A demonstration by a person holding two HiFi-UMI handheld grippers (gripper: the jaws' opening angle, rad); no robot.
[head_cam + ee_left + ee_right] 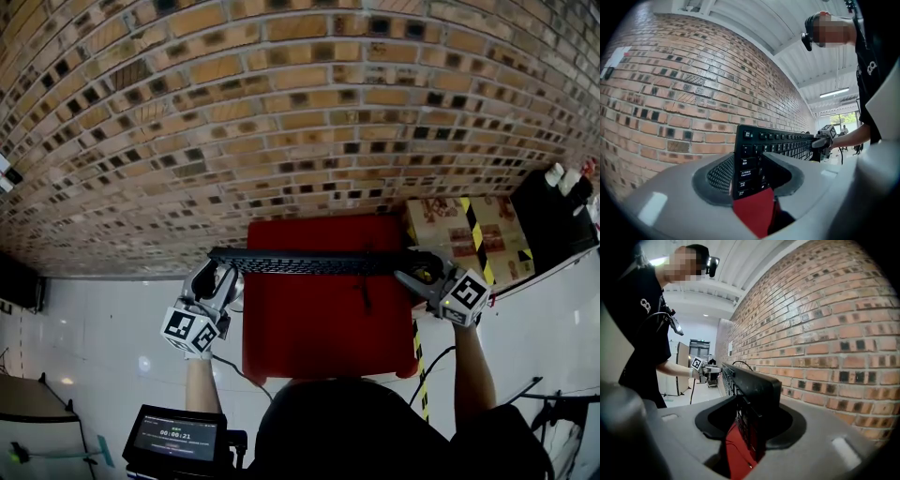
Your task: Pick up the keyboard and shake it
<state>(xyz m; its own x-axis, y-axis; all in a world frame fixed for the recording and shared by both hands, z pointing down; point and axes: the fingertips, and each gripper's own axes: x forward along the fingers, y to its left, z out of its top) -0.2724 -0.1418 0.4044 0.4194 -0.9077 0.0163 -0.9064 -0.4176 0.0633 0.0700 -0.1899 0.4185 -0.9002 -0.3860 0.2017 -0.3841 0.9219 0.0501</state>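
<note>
A black keyboard (319,262) is held in the air on its long edge above a red table (319,323), in front of a brick wall. My left gripper (217,274) is shut on its left end, my right gripper (419,270) on its right end. In the left gripper view the keyboard (754,157) stands between the grey jaws with its keys facing the camera, and the right gripper (824,139) shows at the far end. In the right gripper view the keyboard (750,392) sits clamped between the jaws, and the left gripper (708,371) shows far off.
A cardboard box (473,236) with yellow-black tape stands right of the red table. A black case (553,216) lies further right. A brick wall (281,112) fills the back. A small screen (176,436) hangs at the lower left. A cable (234,367) trails near the table's front.
</note>
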